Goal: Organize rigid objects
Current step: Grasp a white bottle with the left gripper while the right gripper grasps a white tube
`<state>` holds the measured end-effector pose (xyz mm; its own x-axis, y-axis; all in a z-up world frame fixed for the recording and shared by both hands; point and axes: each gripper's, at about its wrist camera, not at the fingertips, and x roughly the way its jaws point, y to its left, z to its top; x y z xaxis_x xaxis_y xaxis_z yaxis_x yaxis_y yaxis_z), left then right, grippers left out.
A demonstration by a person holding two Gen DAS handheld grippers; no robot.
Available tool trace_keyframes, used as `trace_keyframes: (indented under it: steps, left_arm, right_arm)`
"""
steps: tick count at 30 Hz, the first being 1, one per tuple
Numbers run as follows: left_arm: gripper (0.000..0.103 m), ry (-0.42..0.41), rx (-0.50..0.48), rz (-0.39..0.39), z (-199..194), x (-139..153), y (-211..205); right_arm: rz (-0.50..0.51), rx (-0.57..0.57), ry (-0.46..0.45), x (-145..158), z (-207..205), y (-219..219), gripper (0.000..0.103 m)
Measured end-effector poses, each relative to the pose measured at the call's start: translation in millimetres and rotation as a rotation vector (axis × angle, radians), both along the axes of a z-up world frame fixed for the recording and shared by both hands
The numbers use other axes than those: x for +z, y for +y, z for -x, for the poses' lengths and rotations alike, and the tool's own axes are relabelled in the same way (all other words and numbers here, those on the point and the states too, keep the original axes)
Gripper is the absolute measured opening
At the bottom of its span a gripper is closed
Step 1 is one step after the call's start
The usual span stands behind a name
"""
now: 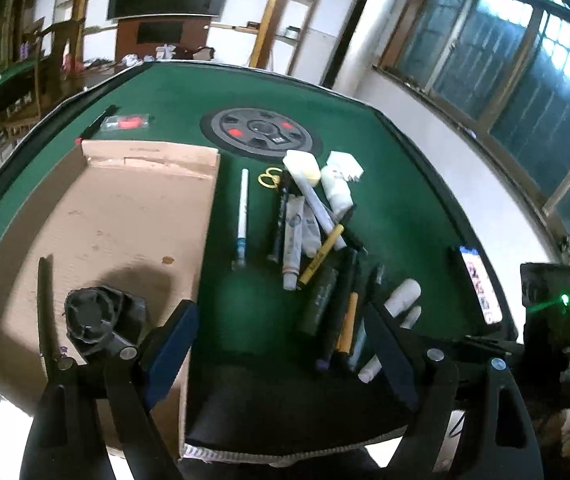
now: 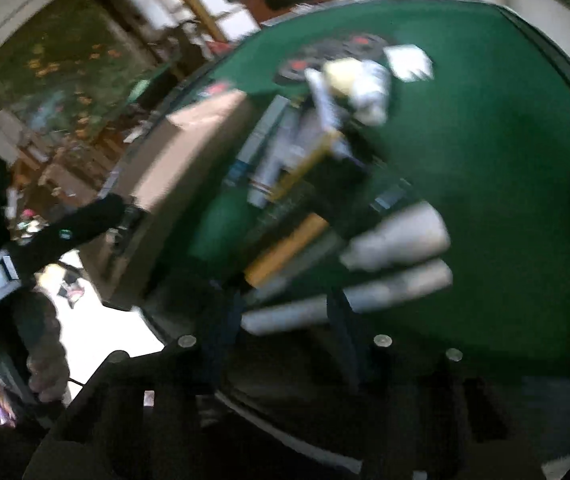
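Observation:
A shallow cardboard box (image 1: 117,216) lies on the green table (image 1: 397,184) at the left, with a black round object (image 1: 97,318) and a thin black stick (image 1: 47,304) in it. A pile of pens, markers, tubes and white bottles (image 1: 317,240) lies right of the box, with a single white pen (image 1: 243,216) and gold scissors (image 1: 270,178) beside it. My left gripper (image 1: 281,344) is open and empty above the table's near edge. In the blurred right wrist view, my right gripper (image 2: 285,320) is open with a white tube (image 2: 285,316) lying between its fingers; contact is unclear.
A round dark control panel (image 1: 261,130) sits in the table's middle. A small clear packet with red parts (image 1: 125,122) lies behind the box. A phone (image 1: 481,284) lies at the right rim. The other handheld gripper's black body (image 1: 547,312) stands at the right.

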<state>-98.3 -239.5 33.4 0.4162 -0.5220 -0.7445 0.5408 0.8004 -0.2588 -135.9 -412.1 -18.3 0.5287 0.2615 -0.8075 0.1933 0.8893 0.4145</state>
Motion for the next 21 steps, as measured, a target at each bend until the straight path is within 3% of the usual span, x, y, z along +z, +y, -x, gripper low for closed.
trace_keyframes:
  steps: [4, 12, 16, 21]
  left_arm:
    - [0.088, -0.045, -0.012, -0.029, 6.1, 2.1, -9.2]
    - [0.088, -0.038, -0.021, -0.049, 6.1, -6.6, -11.0]
    - [0.088, -0.022, -0.029, -0.041, 7.0, -10.7, -11.6]
    - [0.088, -0.011, -0.038, -0.051, 4.3, -17.3, -17.4]
  right_arm:
    - [-0.023, -0.078, 0.055, -6.6, -0.3, -13.7, 0.043]
    - [-0.16, -0.186, 0.078, -17.7, -12.5, -23.7, 0.043]
    - [-0.13, -0.25, 0.079, -18.6, -19.2, -25.6, 0.027]
    - [-0.13, -0.285, 0.084, -18.5, -25.8, -30.1, 0.022]
